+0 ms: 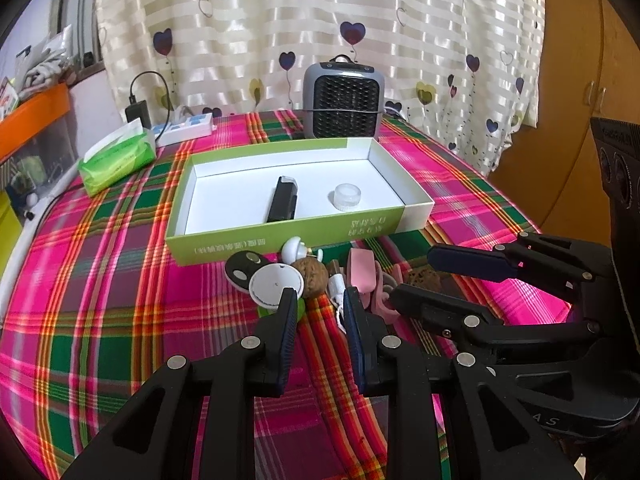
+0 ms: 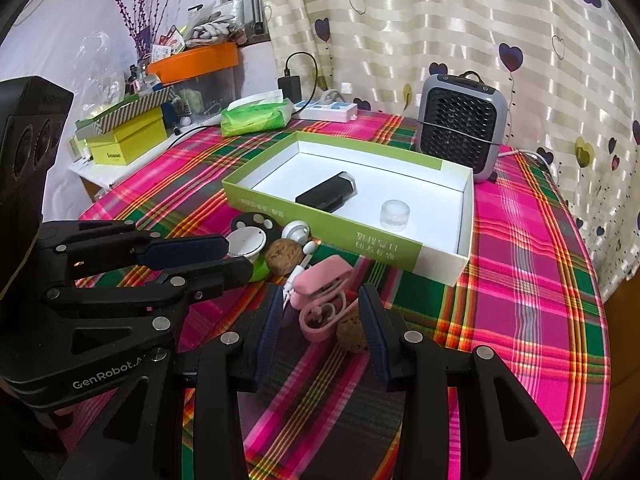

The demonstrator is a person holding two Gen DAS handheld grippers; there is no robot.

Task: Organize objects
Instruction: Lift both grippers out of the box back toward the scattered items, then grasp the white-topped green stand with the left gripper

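A green and white box (image 1: 280, 236) (image 2: 332, 228) lies open on the plaid cloth, holding a black lighter (image 1: 283, 199) (image 2: 328, 192) and a clear round cap (image 1: 347, 197) (image 2: 395, 215). In front of it lies a cluster: a black paw-print item (image 1: 240, 270) (image 2: 256, 222), a white round disc (image 1: 276, 283) (image 2: 245, 242), a walnut (image 1: 314, 278) (image 2: 284, 258), a pink case (image 1: 362, 270) (image 2: 324, 296) and a second walnut (image 1: 424, 278) (image 2: 352, 334). My left gripper (image 1: 320, 300) is open just short of the first walnut. My right gripper (image 2: 324, 312) is open around the pink case and second walnut.
A grey heater (image 1: 342, 100) (image 2: 460, 124) stands behind the box. A green tissue pack (image 1: 116, 156) (image 2: 256, 114) and a white power strip (image 1: 184, 128) (image 2: 328, 110) lie at the back left. Boxes and an orange tray (image 2: 192, 62) crowd the side shelf.
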